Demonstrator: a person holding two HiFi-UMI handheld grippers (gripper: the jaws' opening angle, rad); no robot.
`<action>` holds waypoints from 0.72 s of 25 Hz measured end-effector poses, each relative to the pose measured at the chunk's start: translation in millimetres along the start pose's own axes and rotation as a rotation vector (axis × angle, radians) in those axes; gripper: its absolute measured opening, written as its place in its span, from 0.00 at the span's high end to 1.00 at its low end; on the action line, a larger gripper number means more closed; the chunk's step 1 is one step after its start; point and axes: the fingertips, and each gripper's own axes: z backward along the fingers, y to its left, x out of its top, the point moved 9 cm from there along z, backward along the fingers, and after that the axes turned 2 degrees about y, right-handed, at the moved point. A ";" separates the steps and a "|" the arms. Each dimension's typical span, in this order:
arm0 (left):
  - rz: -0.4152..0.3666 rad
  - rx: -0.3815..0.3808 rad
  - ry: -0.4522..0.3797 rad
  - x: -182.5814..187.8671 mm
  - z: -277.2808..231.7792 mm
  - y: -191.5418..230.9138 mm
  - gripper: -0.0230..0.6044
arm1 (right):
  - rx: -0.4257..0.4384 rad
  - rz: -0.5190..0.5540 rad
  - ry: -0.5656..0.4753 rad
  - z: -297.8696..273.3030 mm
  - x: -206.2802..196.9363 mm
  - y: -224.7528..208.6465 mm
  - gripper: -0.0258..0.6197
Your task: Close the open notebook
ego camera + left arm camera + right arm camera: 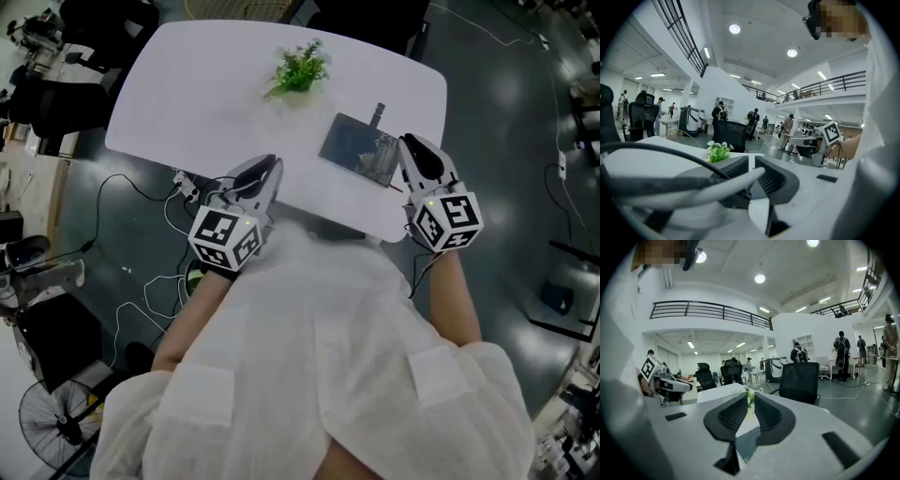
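Observation:
The notebook [359, 147] lies flat on the white table [206, 94] near its front right edge, dark cover up, with no page standing; a dark pen-like piece [378, 114] sticks out at its far edge. My right gripper [410, 142] hangs just right of the notebook, above the table edge. Its jaws [749, 401] leave only a narrow slit and hold nothing. My left gripper [272, 161] hovers over the table's front edge, well left of the notebook. Its jaws [751, 161] are also nearly together and empty.
A small green potted plant [298, 67] stands mid-table beyond the notebook. Cables and a power strip [185, 186] lie on the floor left of me. Office chairs [799, 380] and people stand farther off in the hall.

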 end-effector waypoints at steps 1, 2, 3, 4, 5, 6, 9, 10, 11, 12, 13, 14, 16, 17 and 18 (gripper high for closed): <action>-0.004 -0.001 -0.012 2.5 1.1 1.0 0.91 | 0.004 0.006 -0.023 4.4 2.5 5.1 0.89; -0.007 -0.002 -0.025 5.1 2.3 2.2 0.91 | 0.000 0.017 -0.040 8.9 4.5 9.7 0.90; -0.009 -0.002 -0.037 7.5 3.8 3.4 0.91 | -0.011 0.033 -0.052 13.8 6.4 13.9 0.92; -0.012 -0.001 -0.048 9.7 5.8 4.4 0.91 | -0.024 0.050 -0.063 19.3 8.0 17.9 0.94; -0.016 0.000 -0.056 11.5 8.0 5.4 0.91 | -0.037 0.064 -0.071 25.2 9.3 21.4 0.95; -0.021 0.000 -0.063 13.2 10.1 6.4 0.91 | -0.051 0.076 -0.077 31.0 10.2 24.4 0.95; -0.033 -0.002 -0.072 16.8 15.0 10.5 0.91 | -0.065 0.108 -0.070 44.6 7.9 32.7 0.95; -0.038 -0.001 -0.070 16.7 16.8 11.5 0.91 | -0.067 0.115 -0.058 47.9 4.2 35.8 0.95; -0.044 0.002 -0.066 16.0 18.5 12.2 0.91 | -0.075 0.113 -0.046 50.9 -0.6 38.5 0.95; -0.051 0.004 -0.062 14.9 19.9 12.5 0.91 | -0.089 0.101 -0.037 53.6 -5.0 40.7 0.95; -0.056 0.005 -0.059 13.9 20.9 12.8 0.91 | -0.109 0.080 -0.034 55.9 -8.2 42.6 0.95; -0.060 0.005 -0.058 13.1 21.5 13.1 0.91 | -0.133 0.057 -0.037 57.6 -9.9 44.1 0.96; -0.064 0.000 -0.058 13.2 22.2 13.7 0.91 | -0.177 0.019 -0.054 59.0 -8.6 46.8 0.96; -0.065 -0.003 -0.059 13.9 22.4 14.0 0.91 | -0.187 0.012 -0.065 58.8 -5.9 48.5 0.96; -0.065 -0.008 -0.060 14.4 22.6 14.0 0.91 | -0.186 0.016 -0.073 58.0 -2.8 50.7 0.96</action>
